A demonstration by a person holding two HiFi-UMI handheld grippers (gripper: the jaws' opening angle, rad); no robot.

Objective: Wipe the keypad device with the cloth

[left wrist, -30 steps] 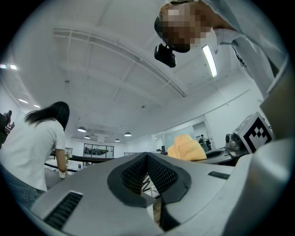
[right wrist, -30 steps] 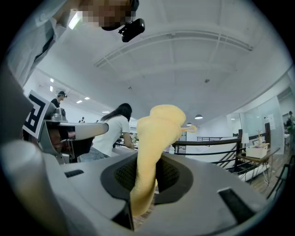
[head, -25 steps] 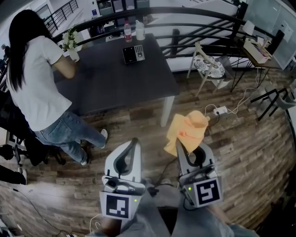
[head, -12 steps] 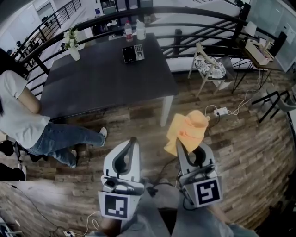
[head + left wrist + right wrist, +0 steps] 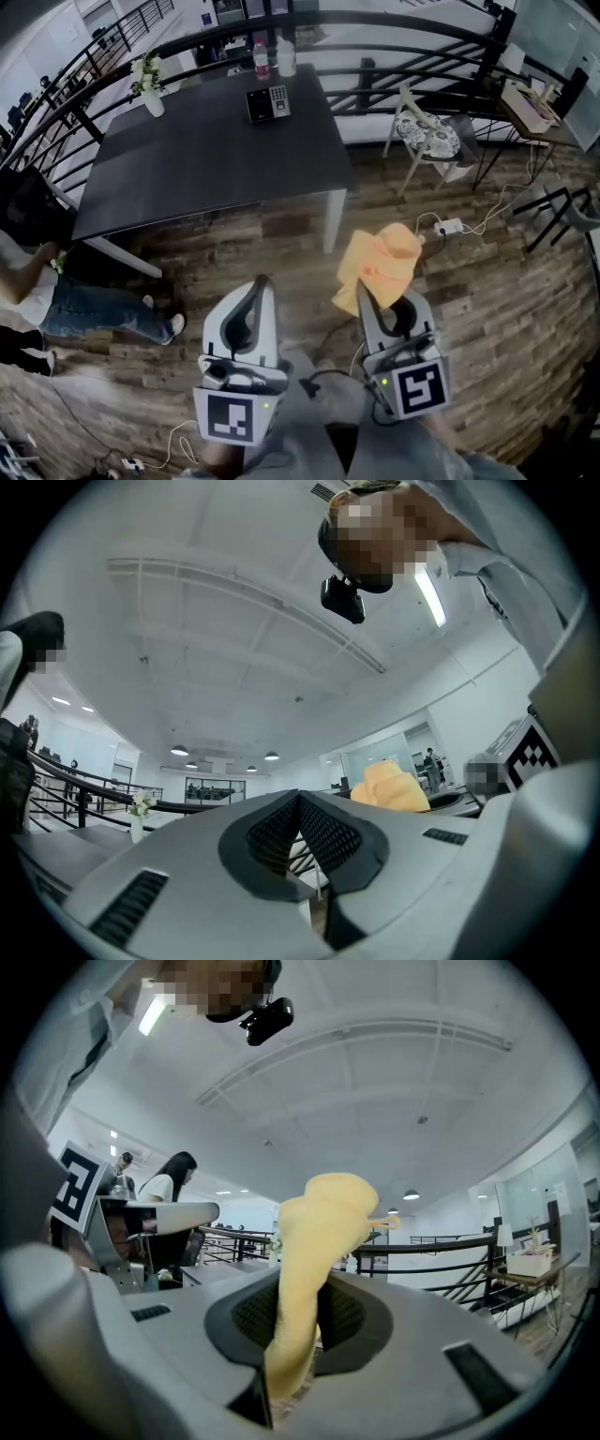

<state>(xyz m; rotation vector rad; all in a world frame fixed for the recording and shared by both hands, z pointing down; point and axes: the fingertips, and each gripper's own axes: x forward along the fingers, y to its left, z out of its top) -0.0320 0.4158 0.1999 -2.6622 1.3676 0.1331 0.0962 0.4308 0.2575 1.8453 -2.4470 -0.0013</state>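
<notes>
At the far left corner of the dark table (image 5: pixel 187 169) we see a white vase (image 5: pixel 152 101) with white flowers (image 5: pixel 143 70) in it. Two bottles (image 5: pixel 261 58) stand at the far edge; we can't tell what's in them. Keypad device (image 5: pixel 268 103) lies flat just in front of the bottles, well apart from both grippers. Dark railing (image 5: pixel 394 28) runs behind the table. Right of the table we note a chair (image 5: pixel 424 136) with a patterned cushion, and a white power strip (image 5: pixel 448 224) with cables on the wood floor (image 5: pixel 281 244). A person (image 5: pixel 66 305) is at the left edge, beside the table. Left gripper (image 5: pixel 263 283): jaws pressed together, nothing between them. Right gripper (image 5: pixel 365 292): jaws pinching the orange cloth (image 5: pixel 382 261), which we see bunched up above the tips, over the floor and short of the table.
</notes>
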